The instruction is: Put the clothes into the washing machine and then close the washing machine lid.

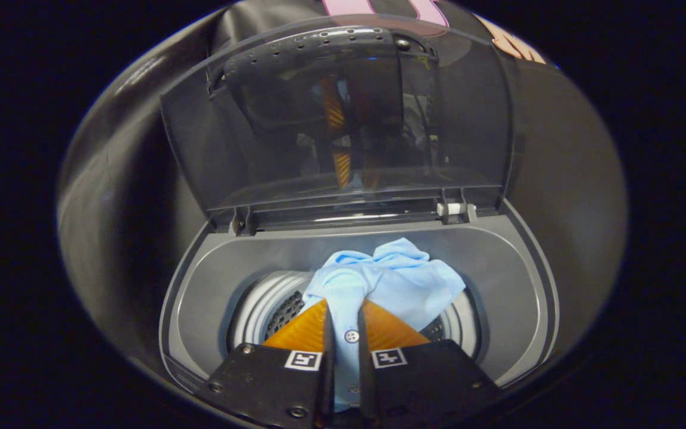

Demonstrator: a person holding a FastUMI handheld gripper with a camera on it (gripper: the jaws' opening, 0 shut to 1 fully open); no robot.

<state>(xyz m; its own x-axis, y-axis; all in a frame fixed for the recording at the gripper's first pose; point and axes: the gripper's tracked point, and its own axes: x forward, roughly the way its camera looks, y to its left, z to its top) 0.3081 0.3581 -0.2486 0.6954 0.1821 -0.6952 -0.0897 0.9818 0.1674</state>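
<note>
A light blue shirt [387, 280] is pinched between the two fingers of the gripper [344, 322], which are closed on a buttoned strip of the fabric, so that both fingers press on the cloth with only that strip between them. A white button can be seen on the strip, right in the narrow gap between the fingers. The rest of the shirt is bunched just ahead of the fingers and is held over the round drum opening [271, 304] of a top-loading washing machine [212, 280]. Part of the cloth is seen above the far rim of the opening, against the grey top panel. The perforated wall of the drum can be made out on both sides of the fingers. Beyond the shirt, the machine's tinted, see-through lid [295, 131] is stood open, raised upright on its hinges at the back of the machine, and a dim reflection of the gripper is carried on it.
</note>
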